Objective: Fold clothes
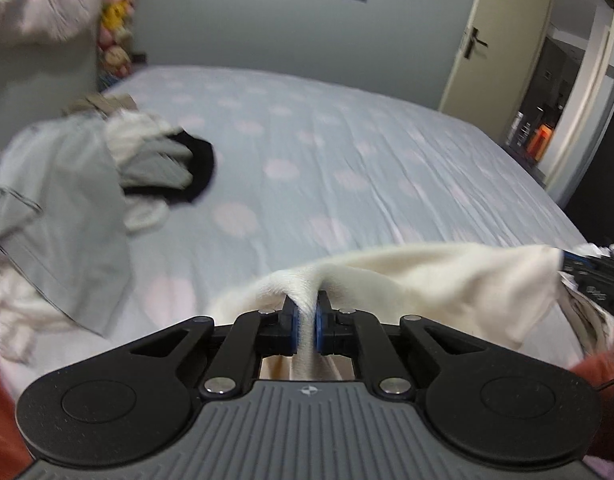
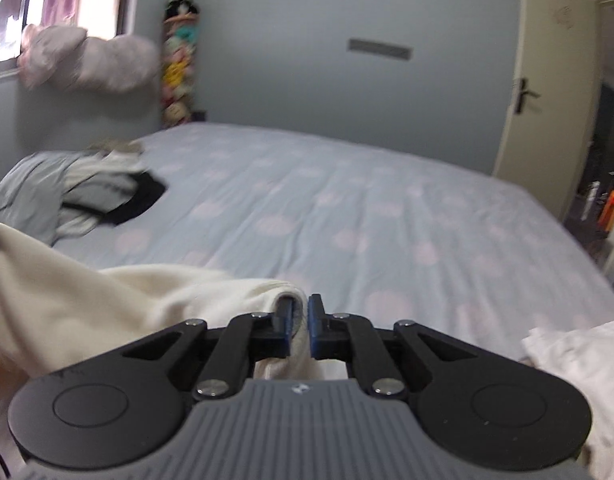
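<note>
- We have the cream soft-knit garment (image 1: 427,276) pinched in both grippers, slung between them above the blue dotted bed sheet (image 1: 347,152).
- Left gripper (image 1: 305,322) jaws clamp a ridge of cloth; right gripper (image 2: 301,324) jaws clamp a rolled edge.
- We keep the tension even, lowering it flat, clear of the grey-and-black clothes heap (image 1: 107,168).

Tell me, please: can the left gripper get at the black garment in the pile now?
Probably not yet. The left gripper is shut on the cream garment, so it is occupied. The black garment lies ahead to its left on the bed, with open sheet between them; nothing blocks the path.
</note>
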The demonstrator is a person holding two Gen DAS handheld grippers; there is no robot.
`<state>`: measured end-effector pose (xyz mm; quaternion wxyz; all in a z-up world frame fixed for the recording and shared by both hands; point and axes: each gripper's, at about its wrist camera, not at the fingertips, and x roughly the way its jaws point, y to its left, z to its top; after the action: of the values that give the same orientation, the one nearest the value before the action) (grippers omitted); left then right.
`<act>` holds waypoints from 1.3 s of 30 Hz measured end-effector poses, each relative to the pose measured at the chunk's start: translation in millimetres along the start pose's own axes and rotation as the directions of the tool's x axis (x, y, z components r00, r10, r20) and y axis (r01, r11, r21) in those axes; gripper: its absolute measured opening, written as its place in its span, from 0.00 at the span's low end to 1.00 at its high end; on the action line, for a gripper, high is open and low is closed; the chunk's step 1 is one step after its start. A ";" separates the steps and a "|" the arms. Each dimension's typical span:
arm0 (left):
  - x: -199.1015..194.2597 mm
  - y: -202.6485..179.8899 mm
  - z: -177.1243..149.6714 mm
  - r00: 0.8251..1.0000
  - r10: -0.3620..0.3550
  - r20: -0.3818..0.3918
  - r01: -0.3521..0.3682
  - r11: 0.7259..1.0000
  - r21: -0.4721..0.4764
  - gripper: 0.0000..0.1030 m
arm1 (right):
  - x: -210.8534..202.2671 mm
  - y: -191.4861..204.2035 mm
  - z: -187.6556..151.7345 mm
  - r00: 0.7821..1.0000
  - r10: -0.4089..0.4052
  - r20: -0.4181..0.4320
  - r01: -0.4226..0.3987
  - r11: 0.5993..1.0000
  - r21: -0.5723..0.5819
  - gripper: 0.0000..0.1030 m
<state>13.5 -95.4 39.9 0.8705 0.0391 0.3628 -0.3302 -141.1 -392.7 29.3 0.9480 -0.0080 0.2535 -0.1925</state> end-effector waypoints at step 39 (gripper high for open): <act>40.0 -41.5 -78.3 0.973 0.218 0.075 -0.180 0.513 0.839 0.47 | 36.3 71.3 -49.2 0.964 0.195 -0.183 -0.267 0.744 -0.613 0.37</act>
<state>-38.3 -125.4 -36.7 0.7688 0.4998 0.1699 -0.3609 -110.2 -336.1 -38.9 0.8911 -0.2843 0.3529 0.0227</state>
